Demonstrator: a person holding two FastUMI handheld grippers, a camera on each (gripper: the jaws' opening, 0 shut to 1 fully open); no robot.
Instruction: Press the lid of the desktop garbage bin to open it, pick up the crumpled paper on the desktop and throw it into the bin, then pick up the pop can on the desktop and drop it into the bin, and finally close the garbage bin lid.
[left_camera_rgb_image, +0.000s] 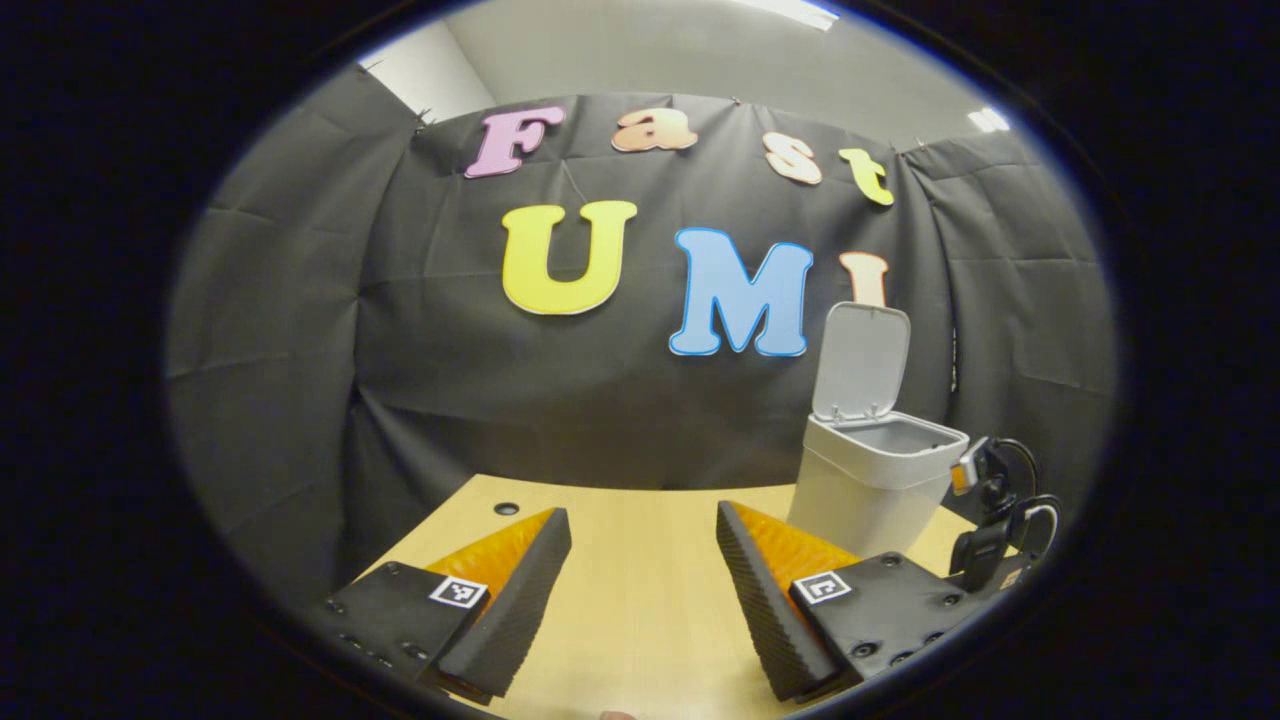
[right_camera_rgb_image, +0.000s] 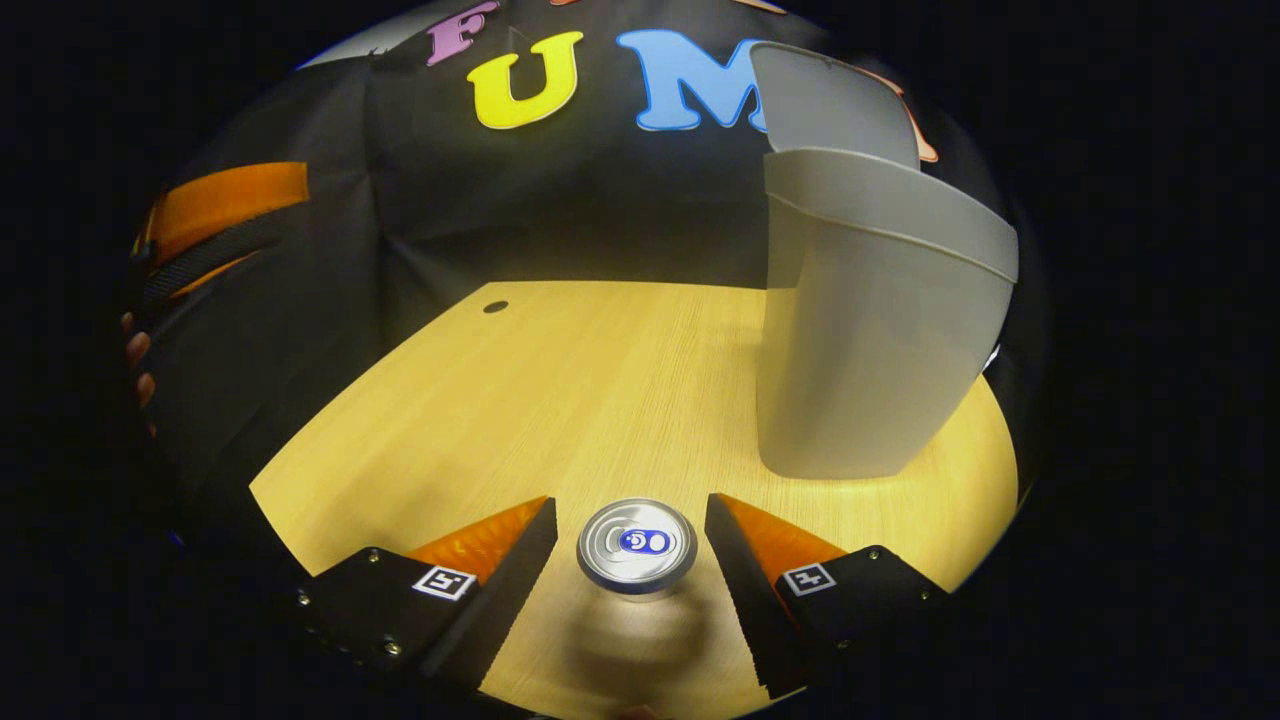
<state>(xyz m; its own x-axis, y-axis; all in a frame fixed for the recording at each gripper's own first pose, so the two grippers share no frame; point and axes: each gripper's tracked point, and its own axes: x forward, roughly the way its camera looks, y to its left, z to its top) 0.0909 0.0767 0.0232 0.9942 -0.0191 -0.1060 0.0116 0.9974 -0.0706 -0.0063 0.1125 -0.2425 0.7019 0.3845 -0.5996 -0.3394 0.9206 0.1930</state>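
Note:
The pale grey garbage bin (left_camera_rgb_image: 870, 480) stands on the wooden desktop (left_camera_rgb_image: 640, 600) with its lid (left_camera_rgb_image: 862, 360) tipped up and back. In the right gripper view the bin (right_camera_rgb_image: 860, 340) rises close on the right. A pop can (right_camera_rgb_image: 637, 545) stands upright, seen from above, between the fingers of my right gripper (right_camera_rgb_image: 632, 545); the jaws are apart and there is a gap on each side of the can. My left gripper (left_camera_rgb_image: 643, 580) hovers open over bare desk, left of the bin, with nothing between its fingers. The right gripper's body (left_camera_rgb_image: 1000, 520) appears beside the bin.
A small dark hole (right_camera_rgb_image: 495, 306) marks the desk's far left corner. The left gripper and a hand (right_camera_rgb_image: 140, 350) holding it appear at the left edge of the right gripper view. Black cloth walls close off the back and sides.

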